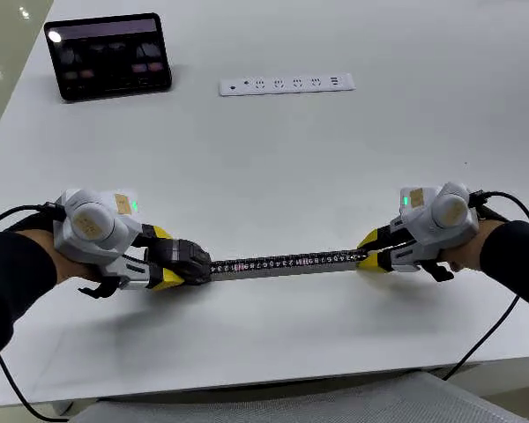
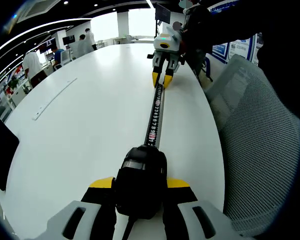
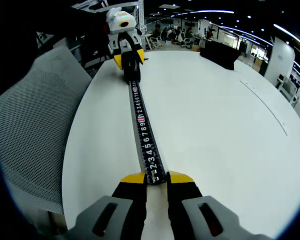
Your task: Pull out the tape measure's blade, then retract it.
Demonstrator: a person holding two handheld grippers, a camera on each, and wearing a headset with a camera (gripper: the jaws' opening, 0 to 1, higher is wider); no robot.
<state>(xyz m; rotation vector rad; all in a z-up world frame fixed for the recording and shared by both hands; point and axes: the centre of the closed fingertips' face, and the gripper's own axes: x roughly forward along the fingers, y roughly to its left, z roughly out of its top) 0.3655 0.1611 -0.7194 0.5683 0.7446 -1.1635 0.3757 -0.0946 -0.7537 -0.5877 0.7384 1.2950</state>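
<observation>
Left gripper (image 1: 183, 261) fingers (image 2: 102, 183) clenched on tape measure case (image 2: 141, 175); right gripper (image 1: 368, 250) fingers (image 3: 133, 179) pinch blade (image 1: 286, 263) end, tip hidden.

Case (image 1: 188, 259) in left tongs (image 1: 170, 257), blade (image 1: 286, 262) across table (image 1: 273, 159) to right tongs (image 1: 369, 251).

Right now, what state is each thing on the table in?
Left gripper: shut on the tape measure case.
Right gripper: shut on the blade at its tip.
Blade: pulled out, stretched between the two grippers, numbers up.
Tablet: propped up, screen lit.
Power strip: lying flat, nothing plugged in.
</observation>
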